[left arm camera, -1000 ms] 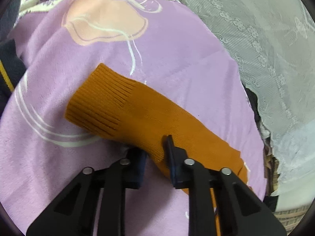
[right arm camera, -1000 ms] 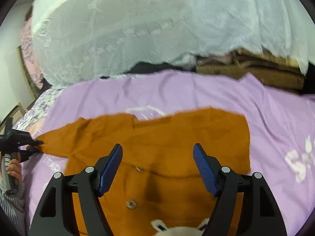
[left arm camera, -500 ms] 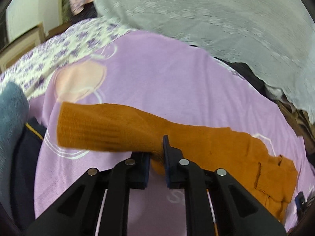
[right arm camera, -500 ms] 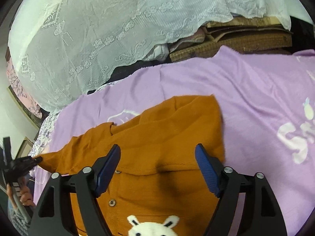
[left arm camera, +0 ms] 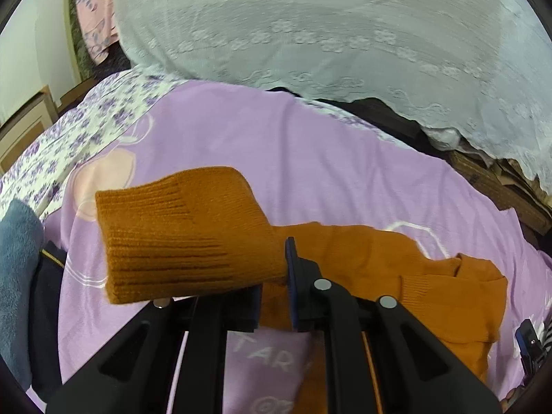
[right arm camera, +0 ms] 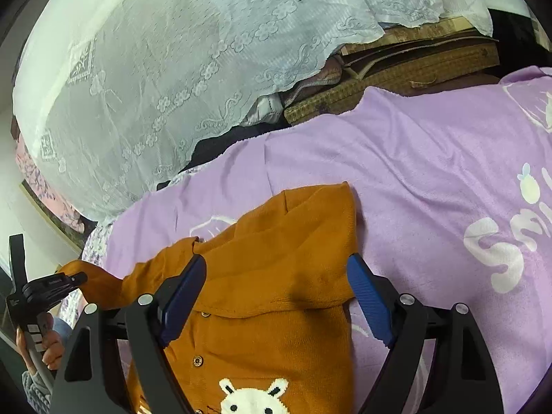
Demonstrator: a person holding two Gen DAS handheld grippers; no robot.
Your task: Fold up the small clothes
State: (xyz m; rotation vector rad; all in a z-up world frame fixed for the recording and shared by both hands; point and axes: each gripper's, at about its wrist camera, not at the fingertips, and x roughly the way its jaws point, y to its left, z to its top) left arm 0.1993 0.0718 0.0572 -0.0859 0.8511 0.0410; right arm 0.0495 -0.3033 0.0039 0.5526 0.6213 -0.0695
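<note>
The left gripper (left arm camera: 274,284) is clamping the orange cardigan's sleeve (left arm camera: 186,231), its ribbed cuff drooping left of the jaws. The right gripper (right arm camera: 276,302) has just been widening, jaws released, nothing pressed between them; the cardigan body (right arm camera: 276,276) is lying beneath on the purple blanket (right arm camera: 431,179).

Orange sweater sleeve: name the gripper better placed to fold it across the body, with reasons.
Left. The left gripper is shut on the sleeve; the right gripper, jaws just opening, holds nothing above the sweater.
</note>
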